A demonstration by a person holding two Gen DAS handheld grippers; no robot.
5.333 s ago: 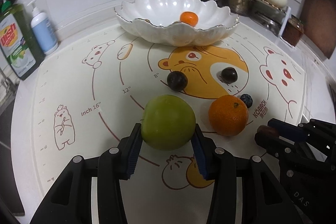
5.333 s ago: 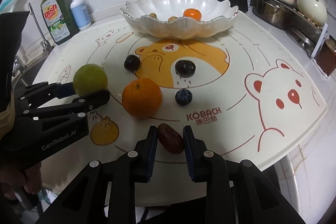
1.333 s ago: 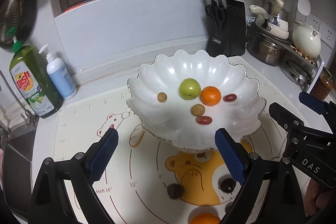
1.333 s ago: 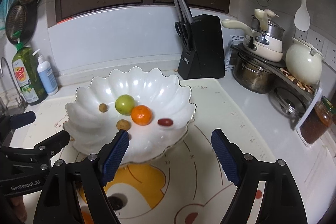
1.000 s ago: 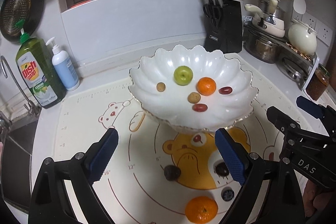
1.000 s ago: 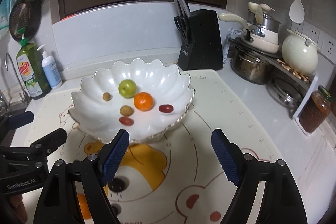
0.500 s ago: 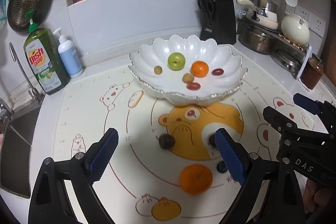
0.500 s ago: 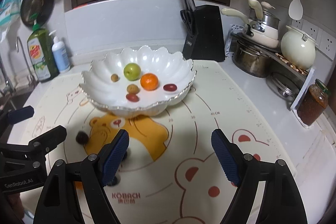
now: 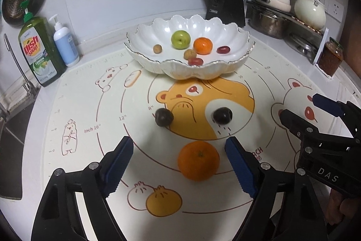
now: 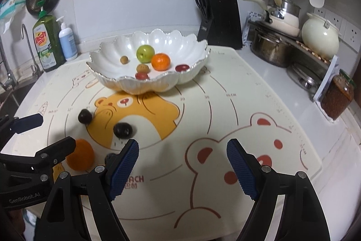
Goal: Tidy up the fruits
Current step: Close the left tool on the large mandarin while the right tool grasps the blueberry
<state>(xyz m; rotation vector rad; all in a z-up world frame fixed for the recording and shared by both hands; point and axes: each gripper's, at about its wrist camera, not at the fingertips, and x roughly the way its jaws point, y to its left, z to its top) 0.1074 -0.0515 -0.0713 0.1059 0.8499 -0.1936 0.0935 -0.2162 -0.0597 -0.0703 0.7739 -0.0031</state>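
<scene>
Orange [image 9: 198, 160] lies between the spread, empty left gripper [image 9: 179, 160] pads; right gripper [image 10: 182, 164] likewise spread, farther right.

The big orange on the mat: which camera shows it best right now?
The left wrist view. The big orange sits whole and sharp on the mat, between the open left hand-held gripper fingers. In the right wrist view it is blurred and partly hidden behind that gripper's finger.

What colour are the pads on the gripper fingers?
Blue pads, on black fingers; the left wrist view shows them best.
</scene>
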